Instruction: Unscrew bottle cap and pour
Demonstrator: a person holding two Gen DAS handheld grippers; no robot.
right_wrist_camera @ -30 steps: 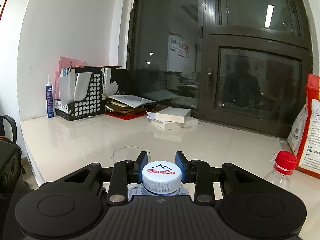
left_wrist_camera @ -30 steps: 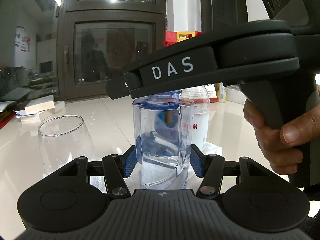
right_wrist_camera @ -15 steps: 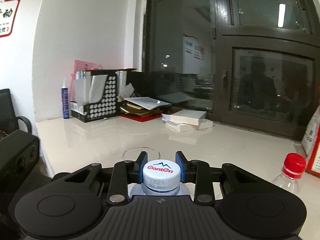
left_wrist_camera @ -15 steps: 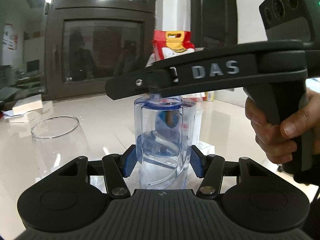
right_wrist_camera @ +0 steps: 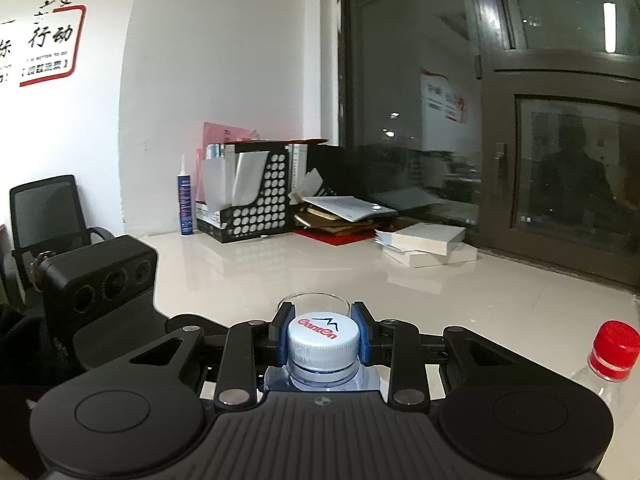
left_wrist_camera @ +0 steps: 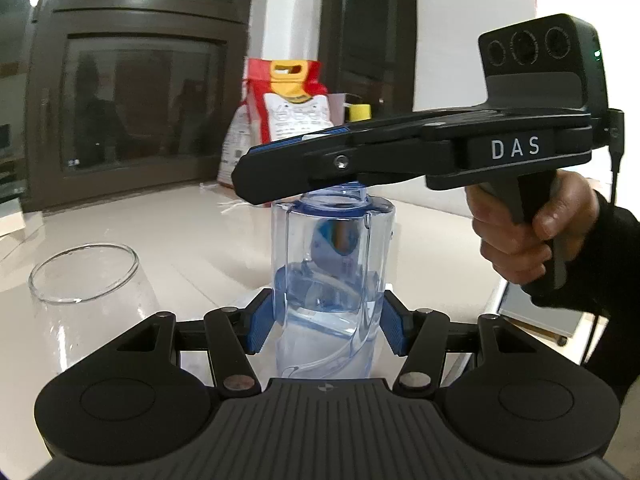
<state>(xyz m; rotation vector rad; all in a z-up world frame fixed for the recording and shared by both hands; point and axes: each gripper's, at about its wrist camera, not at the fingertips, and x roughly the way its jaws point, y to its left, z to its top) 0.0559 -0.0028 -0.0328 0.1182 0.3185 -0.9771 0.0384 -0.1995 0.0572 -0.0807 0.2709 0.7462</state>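
Observation:
A clear blue-tinted water bottle (left_wrist_camera: 332, 280) stands upright on the white table, partly filled. My left gripper (left_wrist_camera: 326, 322) is shut on its lower body. My right gripper (right_wrist_camera: 323, 336) is shut on the bottle's white cap (right_wrist_camera: 322, 338), which sits on the neck; it shows from the side in the left wrist view (left_wrist_camera: 312, 152), lying across the bottle top. An empty clear glass (left_wrist_camera: 86, 292) stands left of the bottle; its rim shows just beyond the cap in the right wrist view (right_wrist_camera: 314, 300).
A second bottle with a red cap (right_wrist_camera: 614, 350) stands to the right. A red and white bag (left_wrist_camera: 292, 108) stands behind the bottle. A black file rack (right_wrist_camera: 256, 196), papers and stacked books (right_wrist_camera: 426, 242) line the far edge by the dark window.
My right gripper has turned around the bottle top with the cap in it; its handle has swung further to the right in the left wrist view. The bottle stays upright in my left gripper.

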